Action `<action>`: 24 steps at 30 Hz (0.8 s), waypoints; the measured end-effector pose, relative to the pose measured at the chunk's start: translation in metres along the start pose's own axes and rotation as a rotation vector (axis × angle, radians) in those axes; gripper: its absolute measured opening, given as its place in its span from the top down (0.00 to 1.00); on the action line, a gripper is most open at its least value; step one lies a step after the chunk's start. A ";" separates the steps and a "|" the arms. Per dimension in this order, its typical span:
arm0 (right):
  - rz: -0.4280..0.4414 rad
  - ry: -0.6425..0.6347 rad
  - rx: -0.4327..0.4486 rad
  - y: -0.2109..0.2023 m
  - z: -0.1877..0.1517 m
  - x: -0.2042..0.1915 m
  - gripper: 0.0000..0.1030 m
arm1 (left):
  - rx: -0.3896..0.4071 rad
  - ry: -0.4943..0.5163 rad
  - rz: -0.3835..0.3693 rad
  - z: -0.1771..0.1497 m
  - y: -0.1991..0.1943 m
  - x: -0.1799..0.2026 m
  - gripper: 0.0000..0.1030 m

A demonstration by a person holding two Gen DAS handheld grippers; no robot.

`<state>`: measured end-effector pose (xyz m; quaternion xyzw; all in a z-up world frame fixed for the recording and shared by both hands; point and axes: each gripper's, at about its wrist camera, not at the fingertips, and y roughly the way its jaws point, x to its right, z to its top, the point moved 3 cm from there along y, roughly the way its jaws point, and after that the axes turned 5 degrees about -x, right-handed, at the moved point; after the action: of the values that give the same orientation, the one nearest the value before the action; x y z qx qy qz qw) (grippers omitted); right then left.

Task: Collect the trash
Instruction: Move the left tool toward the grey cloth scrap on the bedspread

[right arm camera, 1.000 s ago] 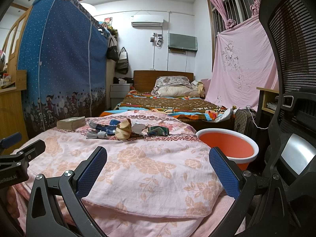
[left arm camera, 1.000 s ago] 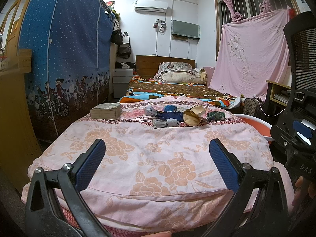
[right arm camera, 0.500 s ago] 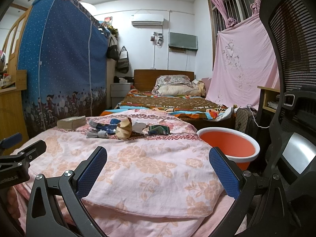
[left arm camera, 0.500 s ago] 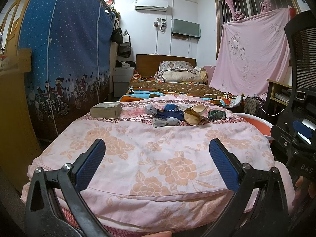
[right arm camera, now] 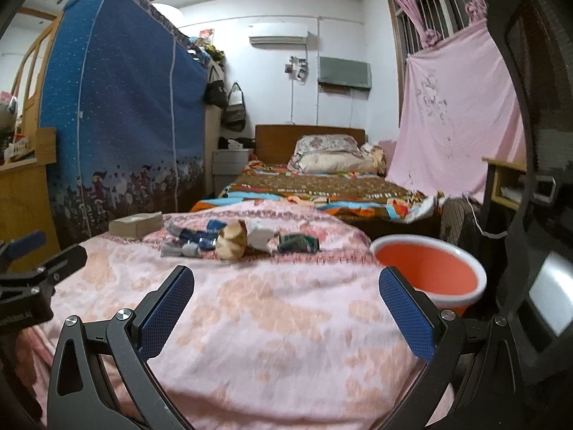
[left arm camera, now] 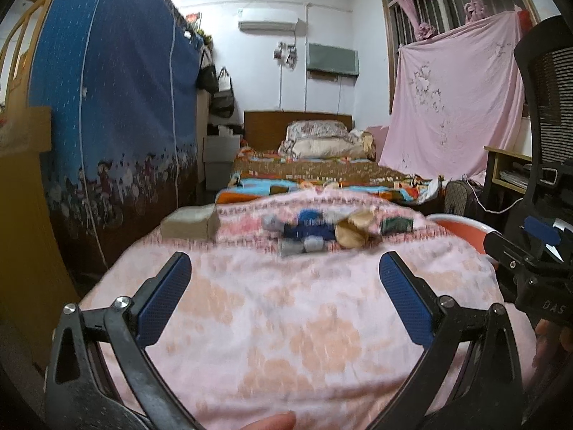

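A small pile of trash lies at the far end of the pink floral quilt (right arm camera: 272,322): blue and silver wrappers (right arm camera: 195,240), a crumpled tan paper (right arm camera: 233,239), a white scrap (right arm camera: 259,237) and a green crushed can (right arm camera: 299,243). The same pile shows blurred in the left wrist view (left arm camera: 315,231). An orange basin (right arm camera: 428,274) with a white rim stands to the right of the quilt. My left gripper (left arm camera: 284,301) is open and empty, short of the pile. My right gripper (right arm camera: 286,301) is open and empty too.
A thick book (right arm camera: 136,225) lies at the quilt's far left corner. A black office chair (right arm camera: 530,179) stands close on the right. A blue fabric wardrobe (right arm camera: 118,125) lines the left side. A second bed (right arm camera: 322,186) lies beyond.
Both grippers have moved forward over the quilt towards the trash pile, and the views are now motion-blurred. Both stay open.
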<state>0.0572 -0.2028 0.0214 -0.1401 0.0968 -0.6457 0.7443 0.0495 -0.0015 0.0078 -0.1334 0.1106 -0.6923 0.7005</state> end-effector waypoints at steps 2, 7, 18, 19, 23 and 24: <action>0.006 -0.014 0.019 0.005 0.010 0.002 0.00 | 0.026 0.000 0.002 0.011 0.007 -0.002 0.11; 0.033 -0.040 0.053 0.031 0.037 0.004 0.00 | 0.056 -0.016 -0.011 0.039 0.037 -0.007 0.11; 0.134 -0.045 0.008 0.103 0.066 0.011 0.00 | 0.096 0.023 -0.026 0.069 0.086 -0.012 0.12; 0.140 -0.049 0.004 0.108 0.068 0.010 0.00 | 0.094 0.018 -0.032 0.071 0.089 -0.013 0.12; 0.192 -0.073 -0.031 0.128 0.071 0.000 0.00 | 0.041 0.020 -0.069 0.070 0.106 -0.016 0.14; 0.201 -0.079 -0.041 0.132 0.072 -0.002 0.03 | 0.011 0.020 -0.096 0.067 0.111 -0.016 0.18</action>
<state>0.2032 -0.1782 0.0451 -0.1702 0.0944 -0.5598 0.8054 0.1762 0.0175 0.0330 -0.1279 0.1073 -0.7269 0.6661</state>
